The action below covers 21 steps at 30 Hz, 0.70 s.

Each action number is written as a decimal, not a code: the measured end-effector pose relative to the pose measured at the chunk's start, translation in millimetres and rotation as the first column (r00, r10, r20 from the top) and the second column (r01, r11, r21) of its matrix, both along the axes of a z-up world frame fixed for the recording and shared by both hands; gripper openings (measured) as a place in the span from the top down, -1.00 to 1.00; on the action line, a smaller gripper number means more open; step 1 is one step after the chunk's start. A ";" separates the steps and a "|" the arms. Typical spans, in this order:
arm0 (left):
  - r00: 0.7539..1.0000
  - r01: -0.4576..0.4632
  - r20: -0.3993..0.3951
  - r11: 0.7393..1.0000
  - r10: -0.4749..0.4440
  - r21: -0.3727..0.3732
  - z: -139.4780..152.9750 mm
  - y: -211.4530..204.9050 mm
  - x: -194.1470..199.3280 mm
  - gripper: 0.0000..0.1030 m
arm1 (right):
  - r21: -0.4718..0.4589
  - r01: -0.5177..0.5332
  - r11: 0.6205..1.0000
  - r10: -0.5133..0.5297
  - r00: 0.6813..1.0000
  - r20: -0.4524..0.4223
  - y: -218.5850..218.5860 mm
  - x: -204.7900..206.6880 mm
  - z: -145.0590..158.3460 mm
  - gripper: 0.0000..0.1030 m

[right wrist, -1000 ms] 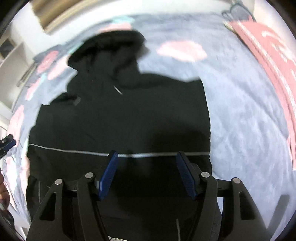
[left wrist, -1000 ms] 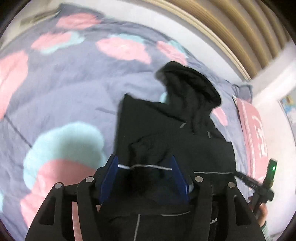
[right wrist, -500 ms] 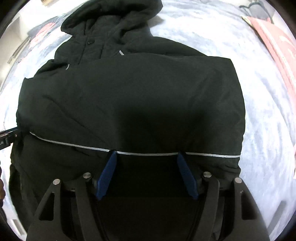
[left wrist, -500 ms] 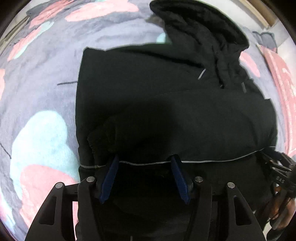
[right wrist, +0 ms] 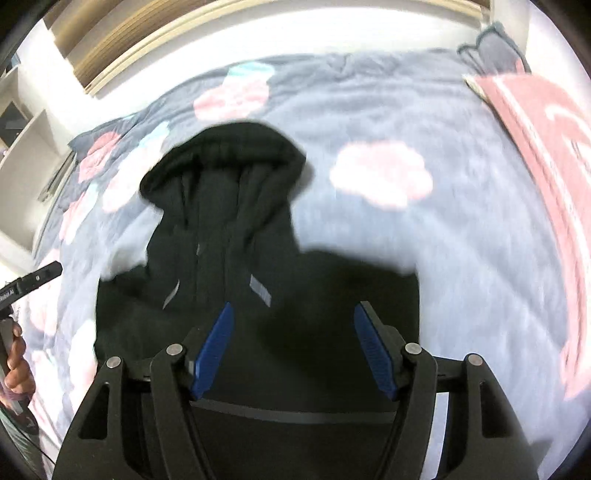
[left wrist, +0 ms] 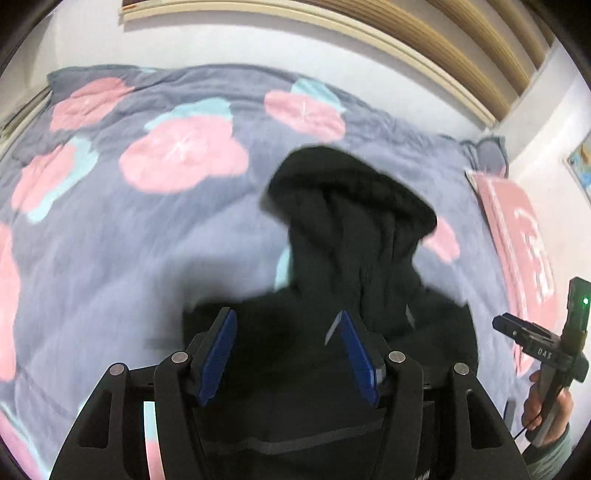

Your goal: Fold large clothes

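Two grippers: both are seen from their own wrist cameras, above a black jacket.
Left gripper point(left wrist: 284, 334): the blue fingers point(left wrist: 221, 349) are spread wide; nothing is held between them.
Right gripper point(right wrist: 293, 332): the blue fingers point(right wrist: 373, 350) are spread wide; nothing is held between them.
Jacket point(left wrist: 354, 266): it is laid on the bed, with the hood point(right wrist: 225, 162) at the far end, toward the wall. The body is seen directly below both grippers; its edges are blurred.
Reflective patch point(right wrist: 260, 290): a small grey rectangle is seen near the collar, just beyond the right gripper's left finger.
Blanket point(left wrist: 110, 229): a grey-blue cover printed with pink and teal shapes is spread under the jacket.
Pink cloth point(right wrist: 546, 122): it is laid along the right edge of the bed, well apart from the jacket.
Headboard point(left wrist: 406, 33): wooden slats are mounted on the white wall beyond the bed.
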<state>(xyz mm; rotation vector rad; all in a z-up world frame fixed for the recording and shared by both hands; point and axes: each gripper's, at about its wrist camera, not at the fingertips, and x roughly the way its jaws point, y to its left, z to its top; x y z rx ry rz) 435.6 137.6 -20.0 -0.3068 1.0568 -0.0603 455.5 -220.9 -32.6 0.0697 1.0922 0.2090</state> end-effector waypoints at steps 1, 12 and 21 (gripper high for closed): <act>1.000 -0.001 0.000 1.000 0.001 -0.002 -1.8 1.0 15.3 -0.17 | -0.012 -0.001 1.000 0.001 1.000 0.009 1.9 17.3 -0.7 -0.38; 0.998 -0.042 -0.037 0.999 0.043 0.013 -79.8 13.6 139.6 -0.17 | -0.035 -0.046 0.998 0.047 0.999 0.017 35.5 156.2 -62.3 -0.38; 0.994 -0.074 -0.084 0.997 0.074 0.009 -120.9 22.3 182.1 0.80 | -0.008 -0.008 1.000 0.008 0.999 -0.038 39.8 209.3 -106.9 0.84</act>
